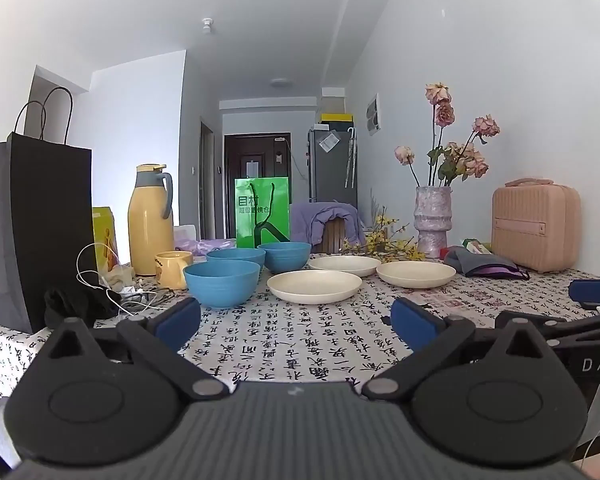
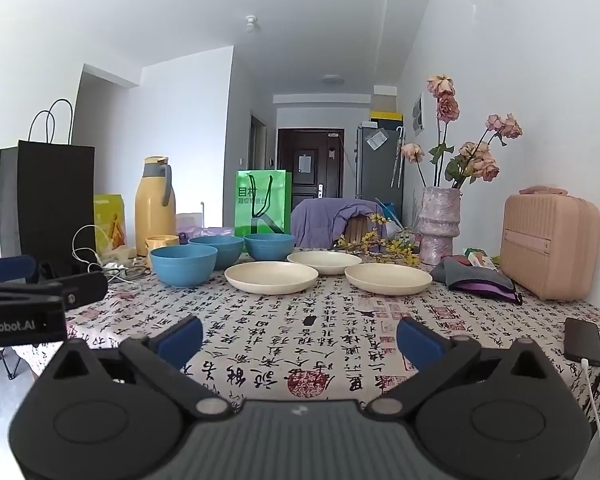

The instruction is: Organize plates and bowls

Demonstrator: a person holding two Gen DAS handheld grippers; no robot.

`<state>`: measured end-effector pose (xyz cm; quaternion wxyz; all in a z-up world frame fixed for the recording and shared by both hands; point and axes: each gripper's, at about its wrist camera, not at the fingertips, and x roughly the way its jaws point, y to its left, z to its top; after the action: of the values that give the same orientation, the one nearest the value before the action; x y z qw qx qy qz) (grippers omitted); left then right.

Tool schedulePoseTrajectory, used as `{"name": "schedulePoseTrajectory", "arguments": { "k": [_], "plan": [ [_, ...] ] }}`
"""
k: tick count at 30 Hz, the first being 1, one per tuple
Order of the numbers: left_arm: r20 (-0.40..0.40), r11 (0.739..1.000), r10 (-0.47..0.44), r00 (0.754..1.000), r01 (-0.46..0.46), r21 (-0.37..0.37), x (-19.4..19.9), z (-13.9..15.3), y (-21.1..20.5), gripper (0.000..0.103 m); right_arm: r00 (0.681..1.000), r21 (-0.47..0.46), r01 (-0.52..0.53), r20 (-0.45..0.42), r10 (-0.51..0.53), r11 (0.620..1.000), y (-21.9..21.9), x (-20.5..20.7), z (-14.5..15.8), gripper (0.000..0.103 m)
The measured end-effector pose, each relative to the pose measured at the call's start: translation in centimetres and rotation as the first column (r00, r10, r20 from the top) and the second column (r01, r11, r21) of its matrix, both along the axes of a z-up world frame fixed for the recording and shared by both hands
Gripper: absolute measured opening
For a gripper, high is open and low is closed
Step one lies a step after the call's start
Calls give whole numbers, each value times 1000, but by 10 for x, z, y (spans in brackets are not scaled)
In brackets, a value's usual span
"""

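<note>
Three blue bowls [image 1: 222,282] and three cream plates [image 1: 314,286] are sitting mid-table on the calligraphy tablecloth [image 1: 300,340]. Left gripper [image 1: 296,320] and right gripper [image 2: 300,338] are hovering nearside, jaws spread wide, empty.

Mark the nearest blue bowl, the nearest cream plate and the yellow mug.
Nearest blue bowl [image 1: 222,286]: left wrist view, outer wall.
Nearest cream plate [image 1: 314,286]: left wrist view, inner base.
Yellow mug [image 1: 172,270]: left wrist view, side.
</note>
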<state>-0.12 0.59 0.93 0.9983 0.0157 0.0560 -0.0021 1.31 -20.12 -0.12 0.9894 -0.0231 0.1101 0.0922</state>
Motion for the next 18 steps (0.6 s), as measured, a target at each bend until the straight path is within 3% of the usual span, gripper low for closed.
{"name": "schedulePoseTrajectory", "arguments": {
  "k": [18],
  "plan": [
    [9,1000,0,1000,-1,11,-2,0,-2,103,1000,19,0,6,0,1000,-2,-2,1,103]
  ]
}}
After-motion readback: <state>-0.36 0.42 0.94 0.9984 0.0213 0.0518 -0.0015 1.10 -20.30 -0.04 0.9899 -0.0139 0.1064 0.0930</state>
